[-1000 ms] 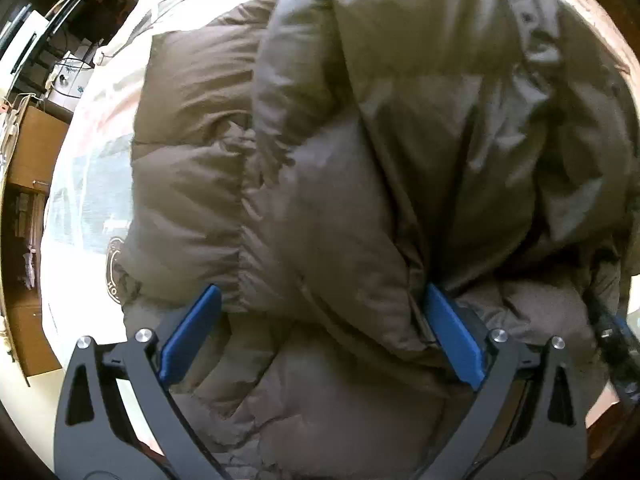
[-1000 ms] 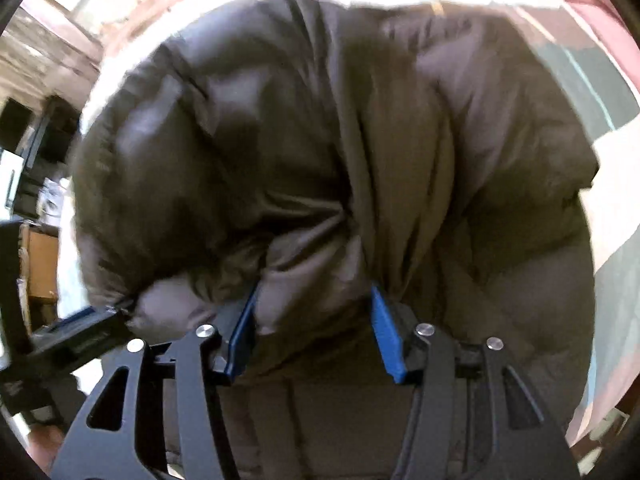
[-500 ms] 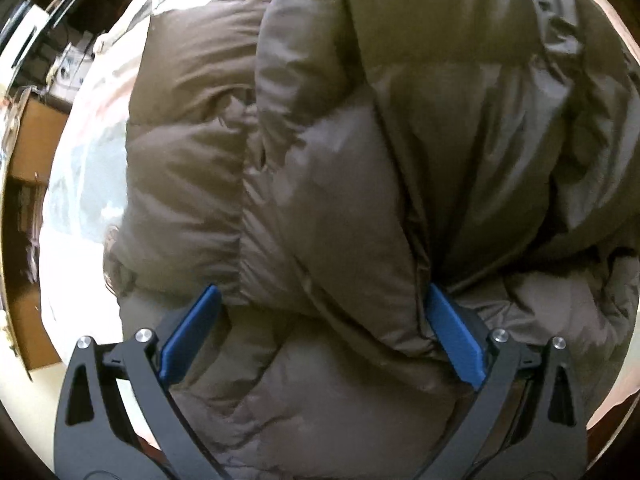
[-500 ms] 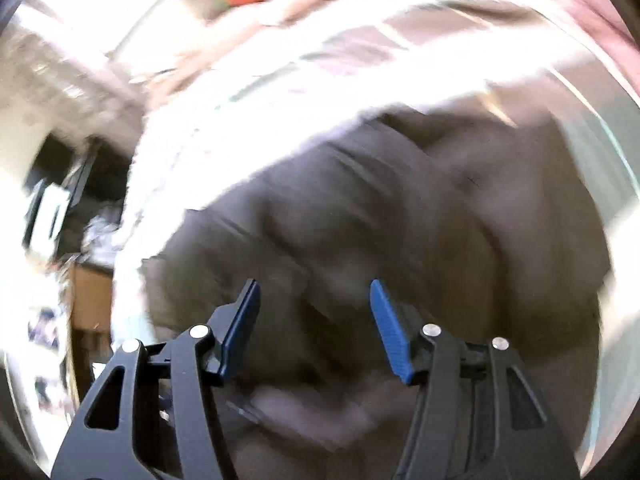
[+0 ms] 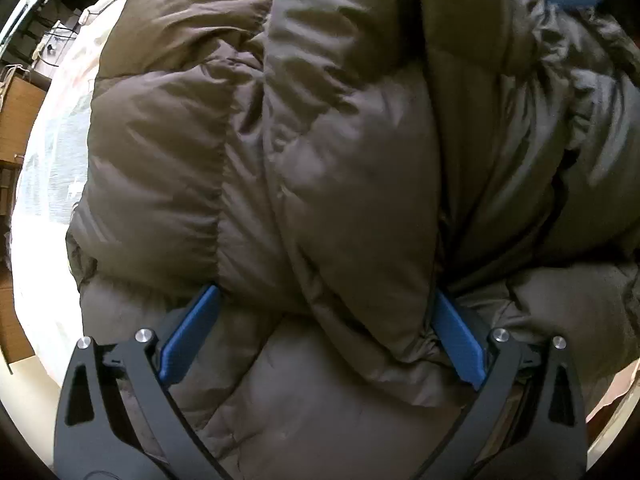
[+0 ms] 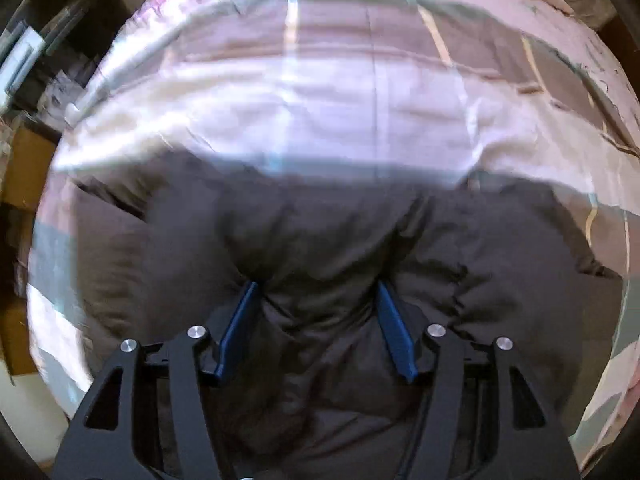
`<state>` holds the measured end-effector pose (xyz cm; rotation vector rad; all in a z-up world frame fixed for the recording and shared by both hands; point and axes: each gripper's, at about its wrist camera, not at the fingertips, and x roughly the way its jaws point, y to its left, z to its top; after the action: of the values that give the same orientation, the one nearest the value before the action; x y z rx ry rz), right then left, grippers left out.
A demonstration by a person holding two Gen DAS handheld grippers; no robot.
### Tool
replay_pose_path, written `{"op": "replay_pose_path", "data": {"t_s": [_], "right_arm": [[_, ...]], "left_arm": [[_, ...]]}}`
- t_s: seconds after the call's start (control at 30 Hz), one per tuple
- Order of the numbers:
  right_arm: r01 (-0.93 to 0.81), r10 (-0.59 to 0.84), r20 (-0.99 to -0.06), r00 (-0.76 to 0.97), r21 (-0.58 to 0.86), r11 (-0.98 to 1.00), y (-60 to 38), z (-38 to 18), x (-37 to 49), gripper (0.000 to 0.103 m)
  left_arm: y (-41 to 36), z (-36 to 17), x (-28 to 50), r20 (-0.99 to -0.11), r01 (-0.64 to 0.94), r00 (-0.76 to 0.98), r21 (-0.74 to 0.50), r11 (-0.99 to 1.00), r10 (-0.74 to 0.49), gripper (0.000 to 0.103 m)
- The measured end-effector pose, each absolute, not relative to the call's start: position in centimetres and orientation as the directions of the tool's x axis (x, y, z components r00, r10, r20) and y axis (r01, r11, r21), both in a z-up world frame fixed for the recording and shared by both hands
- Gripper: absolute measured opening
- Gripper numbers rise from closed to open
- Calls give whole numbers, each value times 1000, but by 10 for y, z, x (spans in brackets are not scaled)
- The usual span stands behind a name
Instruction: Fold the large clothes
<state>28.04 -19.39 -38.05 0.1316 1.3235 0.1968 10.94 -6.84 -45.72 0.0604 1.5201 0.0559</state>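
Jaws, left gripper (image 5: 320, 300): spread wide, a thick fold of brown puffer jacket (image 5: 360, 160) bulging between the blue pads. Right gripper (image 6: 318, 292): jaws apart, pressed into the same jacket. Jacket: heaped on patchwork bedspread (image 6: 320, 92)

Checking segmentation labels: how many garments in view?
1: a brown puffer jacket, lying on the patterned bedspread, its fabric bulging inside the left claw and right claw. More could be hidden underneath.
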Motion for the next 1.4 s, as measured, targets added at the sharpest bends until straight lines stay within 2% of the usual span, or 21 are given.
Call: {"op": "replay_pose_path", "data": {"t_s": [0.1,0.23,0.37,0.47,0.57,0.7,0.8,0.87,0.97,1.07,1.13,1.2,1.33,1.4], "right_arm": [[-151,297,-911,285,263,953,-166,-353,279,62],[-202,175,-978,114,149,968,-124,-403,300,62],[-222,84,-983,161,47,974,-110,-428,310,67],[-221,105,-978,183,63,973,-110,-420,309,68],[-177,200,-939,281,154,972,-140,-382,287,68],[15,107,-897,428,126,992,-219,-348,250,68],[261,59,-944,325,149,954,-294,-388,235,68],[345,176,-948,266,265,901,-326,-428,224,69],[293,192,-937,291,279,915,-326,-415,214,68],[258,263,-857,443,402,878,-331,-368,178,69],[230,253,-853,456,388,893,-326,-354,157,69],[232,254,-871,420,374,898,-319,-359,138,69],[286,214,-944,251,283,915,-307,-414,109,69],[260,191,-945,266,261,930,-302,-428,93,69]], "left_arm": [[-66,-460,108,-997,-8,51,65,998,66,101],[-63,-462,107,-997,-13,58,57,998,57,101],[-59,-463,105,-996,-6,78,50,999,50,101],[-59,-464,106,-996,3,70,52,999,51,101],[-54,-452,102,-996,5,83,37,999,37,101],[-61,-447,99,-991,44,110,78,996,73,101],[-68,-451,101,-991,41,103,88,995,84,101],[-71,-453,101,-993,38,92,78,996,74,101],[-78,-447,101,-991,52,96,97,994,91,101],[-79,-425,95,-987,61,145,79,995,69,101],[-76,-420,88,-985,66,156,87,994,76,101],[-74,-420,87,-985,76,151,97,992,85,101],[-90,-425,81,-983,84,152,117,990,104,101],[-100,-425,76,-982,94,154,128,987,113,101]]}}
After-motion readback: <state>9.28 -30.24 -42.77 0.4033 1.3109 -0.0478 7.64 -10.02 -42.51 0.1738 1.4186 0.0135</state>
